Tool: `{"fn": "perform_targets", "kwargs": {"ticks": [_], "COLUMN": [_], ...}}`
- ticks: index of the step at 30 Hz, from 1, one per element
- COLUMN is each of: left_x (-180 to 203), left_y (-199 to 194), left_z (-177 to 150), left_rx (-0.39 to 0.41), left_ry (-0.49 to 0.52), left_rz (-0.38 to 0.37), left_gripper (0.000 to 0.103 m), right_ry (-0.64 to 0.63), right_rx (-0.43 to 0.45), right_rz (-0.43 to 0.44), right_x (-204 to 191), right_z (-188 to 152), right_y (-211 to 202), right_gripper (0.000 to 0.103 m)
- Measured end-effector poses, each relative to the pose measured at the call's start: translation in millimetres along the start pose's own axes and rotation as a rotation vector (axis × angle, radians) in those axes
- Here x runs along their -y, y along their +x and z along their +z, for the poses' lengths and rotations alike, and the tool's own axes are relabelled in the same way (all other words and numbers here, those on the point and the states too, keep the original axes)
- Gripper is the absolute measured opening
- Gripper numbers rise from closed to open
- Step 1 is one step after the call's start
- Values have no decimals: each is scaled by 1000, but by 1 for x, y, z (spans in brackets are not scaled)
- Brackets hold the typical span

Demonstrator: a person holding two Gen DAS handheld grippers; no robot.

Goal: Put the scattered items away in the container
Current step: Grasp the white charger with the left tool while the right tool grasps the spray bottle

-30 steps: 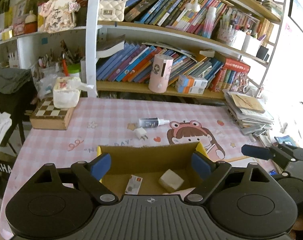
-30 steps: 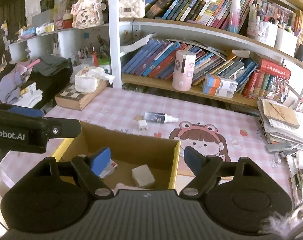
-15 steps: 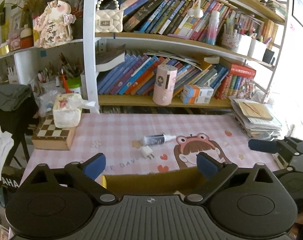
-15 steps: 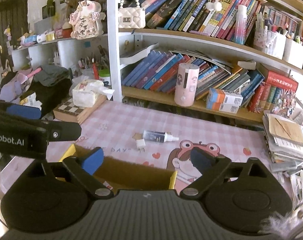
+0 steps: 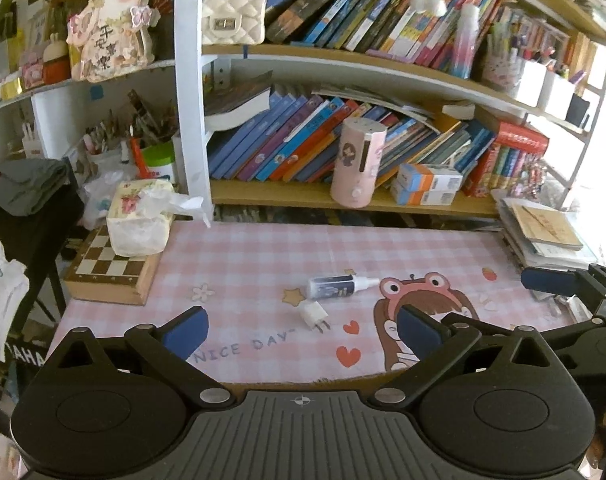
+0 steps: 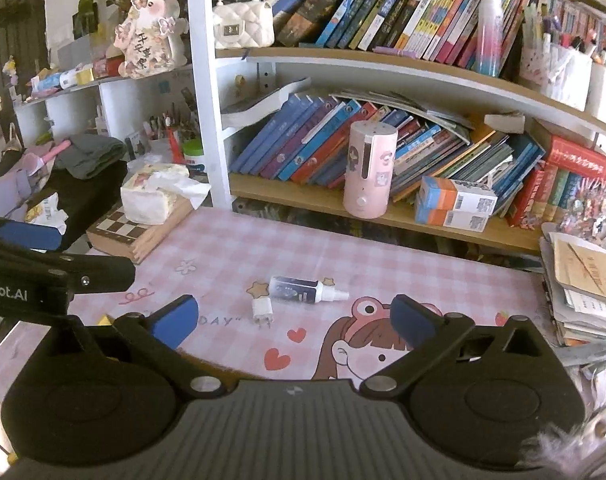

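Observation:
A small dark bottle with a white nozzle (image 5: 337, 286) lies on the pink checked tablecloth (image 5: 263, 252), with a white plug charger (image 5: 315, 316) just in front of it. Both also show in the right wrist view: the bottle (image 6: 303, 290) and the charger (image 6: 261, 310). My left gripper (image 5: 301, 330) is open and empty, held above the table short of the charger. My right gripper (image 6: 293, 320) is open and empty, to the right of the left one. Only the top rim of the cardboard box (image 5: 303, 382) shows under the left gripper; its inside is hidden.
A chessboard box (image 5: 111, 276) with a tissue pack (image 5: 141, 220) sits at the table's left. A stack of papers and books (image 5: 543, 232) is at the right edge. A bookshelf with a pink cylinder (image 5: 357, 160) stands behind.
Both grippers have tilted up and drawn back from the box: its inside with the items has dropped out of view, and the bottle and charger now sit between the fingers.

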State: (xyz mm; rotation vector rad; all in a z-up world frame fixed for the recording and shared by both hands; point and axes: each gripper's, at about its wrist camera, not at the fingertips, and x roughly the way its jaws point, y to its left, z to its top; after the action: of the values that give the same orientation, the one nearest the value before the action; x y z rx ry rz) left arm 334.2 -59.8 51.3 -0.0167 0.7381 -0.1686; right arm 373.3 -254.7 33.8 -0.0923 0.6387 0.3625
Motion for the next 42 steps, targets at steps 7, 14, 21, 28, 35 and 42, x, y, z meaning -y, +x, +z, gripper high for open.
{"fn": "perform_targets", "kwargs": {"ticks": [7,14,21,28,35,42], "left_x": [-2,-1,2,-1,2,17], "left_y": [30,66,107,141,171,216], "left_z": [8,11,7,2,7,13], "left_rx": [-54,-121,-206,-287,-371,-469], "left_ry": [-6,27,57,86,134,191], "left_rz": [31,51,44,11,-59,-101], "left_gripper": [102,102,102,101,95,73], "right_ry": [-6,-8,-18,25,8,-48], "right_rx": [-37,-82,-149,-220,-261,-251], "right_rz": [21,24,32,60,78,113], "right_x": [14,29,41,55,62,59], "right_z": [5,4,-1,-5,-4,10], "right_y": [35,72,112,153,184,212], "right_gripper": [103,103,103,103,101,94]}}
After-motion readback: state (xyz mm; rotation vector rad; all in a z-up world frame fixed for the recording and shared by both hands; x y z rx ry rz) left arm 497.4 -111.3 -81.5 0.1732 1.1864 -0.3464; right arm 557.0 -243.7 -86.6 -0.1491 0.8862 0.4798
